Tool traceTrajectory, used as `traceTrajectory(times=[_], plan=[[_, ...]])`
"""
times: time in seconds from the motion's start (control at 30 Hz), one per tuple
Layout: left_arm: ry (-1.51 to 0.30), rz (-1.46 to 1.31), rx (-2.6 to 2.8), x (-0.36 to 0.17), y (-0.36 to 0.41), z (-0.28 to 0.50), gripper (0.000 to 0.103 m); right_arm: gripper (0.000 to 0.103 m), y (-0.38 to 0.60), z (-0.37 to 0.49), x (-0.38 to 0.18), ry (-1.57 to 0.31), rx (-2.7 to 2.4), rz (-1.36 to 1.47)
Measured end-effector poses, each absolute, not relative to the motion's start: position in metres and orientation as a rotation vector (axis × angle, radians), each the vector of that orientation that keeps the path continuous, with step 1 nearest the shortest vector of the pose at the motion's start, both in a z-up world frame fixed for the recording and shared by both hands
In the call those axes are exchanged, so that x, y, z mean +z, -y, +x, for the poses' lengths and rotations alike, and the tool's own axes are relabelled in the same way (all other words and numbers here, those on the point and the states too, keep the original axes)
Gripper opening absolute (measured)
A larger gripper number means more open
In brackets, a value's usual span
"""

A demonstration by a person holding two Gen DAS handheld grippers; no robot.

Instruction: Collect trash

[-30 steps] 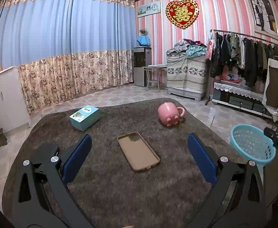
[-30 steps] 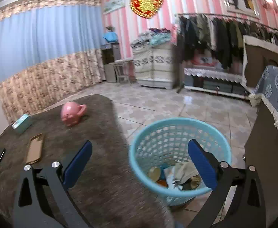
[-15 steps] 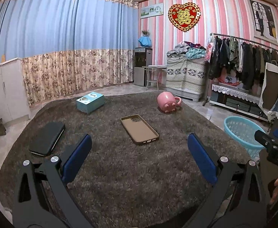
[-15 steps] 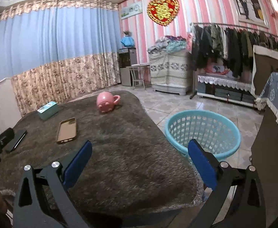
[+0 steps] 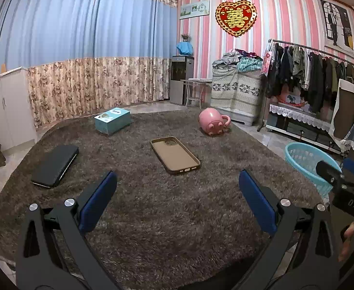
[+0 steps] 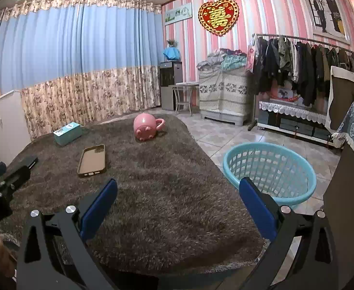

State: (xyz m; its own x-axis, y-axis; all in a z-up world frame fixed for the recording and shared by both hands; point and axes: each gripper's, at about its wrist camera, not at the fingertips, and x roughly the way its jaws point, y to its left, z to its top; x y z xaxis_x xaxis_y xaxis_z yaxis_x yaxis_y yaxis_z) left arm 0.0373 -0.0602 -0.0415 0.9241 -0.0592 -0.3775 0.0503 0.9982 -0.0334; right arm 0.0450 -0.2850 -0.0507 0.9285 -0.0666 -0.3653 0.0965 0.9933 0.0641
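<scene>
A light blue plastic basket [image 6: 270, 172] stands on the tiled floor just right of the shaggy brown-covered table [image 6: 167, 200]; its contents are hidden from here, and its rim [image 5: 305, 159] also shows in the left wrist view. My left gripper [image 5: 177, 203] hovers open over the table's near half with nothing between its fingers. My right gripper [image 6: 178, 205] is open too, empty, above the table's near right corner beside the basket. On the table lie a brown phone case [image 5: 175, 154], a black phone [image 5: 54, 165], a teal box [image 5: 112, 120] and a pink pig-shaped mug [image 5: 213, 122] on its side.
A clothes rack [image 6: 305, 65] and a low shelf line the right wall. A covered cabinet [image 6: 222, 96], a small stool and a water dispenser [image 6: 170, 85] stand at the back. White cupboards [image 5: 5, 111] are at the left. A cloth-draped piece of furniture [image 6: 353, 130] is near right.
Both grippers have pulled back and up from the table and basket. The right one was right above the basket with trash visible inside; now the basket sits farther off to its right.
</scene>
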Motion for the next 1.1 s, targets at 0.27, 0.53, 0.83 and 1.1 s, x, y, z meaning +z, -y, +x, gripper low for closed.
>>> traceTrajectory(times=[0.27,0.53,0.83,1.1], plan=[[-0.377,-0.026,-0.060,-0.043,0.056,0.036,0.098,0.099,0.282,0.043,-0.049,-0.350,-0.084,0.068],[-0.356,-0.019,-0.057,-0.041,0.056,0.032,0.098,0.099,0.281,0.043,-0.049,-0.347,-0.083,0.063],[-0.316,0.007,-0.051,-0.038,0.060,0.023,0.098,0.099,0.282,0.041,-0.046,-0.346,-0.088,0.052],[-0.317,0.011,-0.052,-0.037,0.062,0.021,0.098,0.099,0.281,0.041,-0.046,-0.344,-0.089,0.054]])
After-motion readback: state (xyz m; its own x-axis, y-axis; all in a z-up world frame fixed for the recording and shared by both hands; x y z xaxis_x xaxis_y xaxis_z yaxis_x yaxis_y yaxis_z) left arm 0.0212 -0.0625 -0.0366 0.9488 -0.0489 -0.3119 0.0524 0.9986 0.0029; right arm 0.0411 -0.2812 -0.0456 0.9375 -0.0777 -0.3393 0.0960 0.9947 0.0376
